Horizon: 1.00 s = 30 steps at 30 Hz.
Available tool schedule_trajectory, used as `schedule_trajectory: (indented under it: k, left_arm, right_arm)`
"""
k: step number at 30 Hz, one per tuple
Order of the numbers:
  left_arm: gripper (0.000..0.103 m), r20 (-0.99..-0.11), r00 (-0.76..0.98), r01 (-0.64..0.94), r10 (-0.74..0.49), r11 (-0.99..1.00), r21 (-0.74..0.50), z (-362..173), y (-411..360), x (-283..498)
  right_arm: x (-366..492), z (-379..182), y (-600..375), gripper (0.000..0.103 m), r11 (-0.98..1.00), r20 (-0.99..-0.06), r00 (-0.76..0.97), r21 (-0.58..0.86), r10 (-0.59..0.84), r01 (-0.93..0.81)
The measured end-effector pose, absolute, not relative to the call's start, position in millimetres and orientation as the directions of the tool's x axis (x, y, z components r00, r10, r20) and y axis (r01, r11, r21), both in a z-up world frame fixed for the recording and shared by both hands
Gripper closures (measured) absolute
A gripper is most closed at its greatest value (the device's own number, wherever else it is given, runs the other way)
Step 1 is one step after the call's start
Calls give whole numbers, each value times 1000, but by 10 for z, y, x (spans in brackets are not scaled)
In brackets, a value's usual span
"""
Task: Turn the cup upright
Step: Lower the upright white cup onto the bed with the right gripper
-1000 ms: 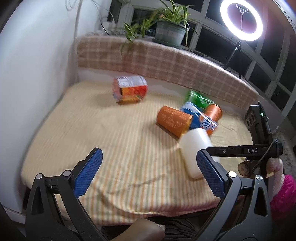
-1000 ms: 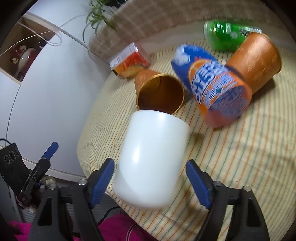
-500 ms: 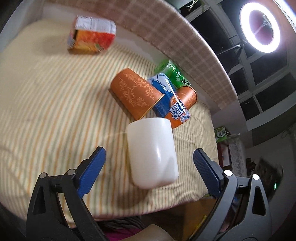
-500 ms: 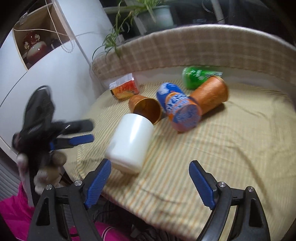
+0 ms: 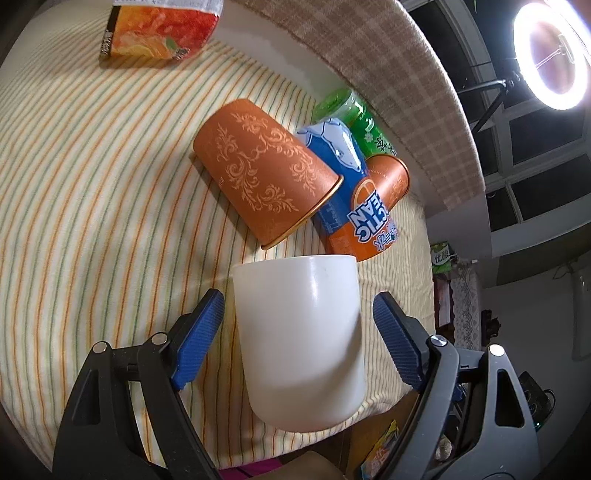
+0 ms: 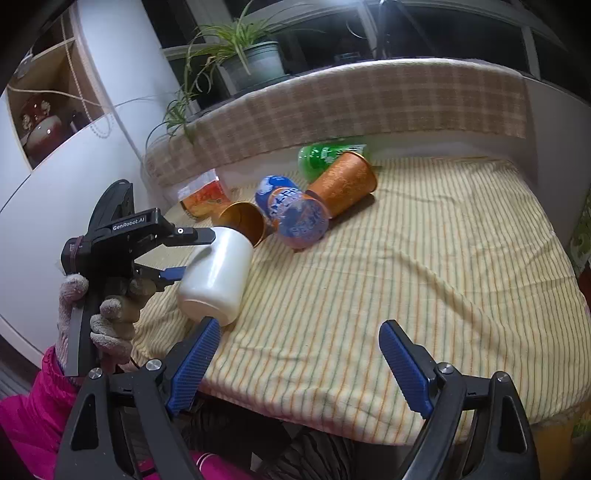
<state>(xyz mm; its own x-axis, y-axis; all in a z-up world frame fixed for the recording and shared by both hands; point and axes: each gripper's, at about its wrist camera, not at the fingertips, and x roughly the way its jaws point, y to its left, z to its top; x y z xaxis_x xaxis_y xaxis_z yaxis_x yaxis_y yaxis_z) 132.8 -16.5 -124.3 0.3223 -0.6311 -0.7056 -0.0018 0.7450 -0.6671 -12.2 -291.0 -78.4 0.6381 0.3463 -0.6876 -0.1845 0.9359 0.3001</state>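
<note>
The white cup (image 5: 301, 339) lies on its side near the front edge of the striped cloth-covered surface (image 5: 92, 177), its closed base toward the front edge and its mouth toward the middle. The left gripper (image 5: 297, 332) is spread open around it, one blue pad (image 5: 199, 332) on each flank of the cup; a narrow gap shows at each side in the left wrist view, so no contact can be confirmed. In the right wrist view the same cup (image 6: 216, 273) sits between the left gripper's fingers, one above and one below it. The right gripper (image 6: 299, 363) hangs open and empty over the front edge, well apart from the cup, its left pad just in front of the cup's base. Just behind the cup's mouth lie a patterned orange cup (image 5: 264, 181), a blue and orange can (image 5: 347, 199), a second orange cup (image 5: 388, 177) and a green bottle (image 5: 354, 122), all on their sides and crowded together. A juice carton (image 5: 159, 31) lies nearer the back left corner.
</note>
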Motion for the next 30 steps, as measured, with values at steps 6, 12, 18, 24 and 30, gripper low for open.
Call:
schedule_trajectory:
  k: [6, 12, 18, 24, 30]
  left_arm:
    - [26, -711, 301, 5, -636, 746, -665, -1303, -228, 1359]
    - [26, -722, 315, 27, -616, 766, -642, -1257, -260, 1328]
    - [27, -725, 349, 77, -594, 789, -609, -1134, -326, 1246]
    - [27, -729, 420, 151, -540, 834, -531, -923, -418, 1112]
    - [28, -724, 482, 204, -493, 867, -455, -781, -509, 1027]
  right_arm:
    - [-121, -786, -2900, 13, 945, -691, 648, 276, 321, -174]
    - [-112, -794, -2946, 13, 950, -691, 657, 273, 302, -149]
    - [-81, -824, -2990, 13, 950, -694, 656, 285, 295, -126]
    - [-63, -833, -2989, 13, 952, -692, 663, 281, 287, -120]
    - [-53, -852, -3004, 13, 951, -694, 660, 290, 288, -110]
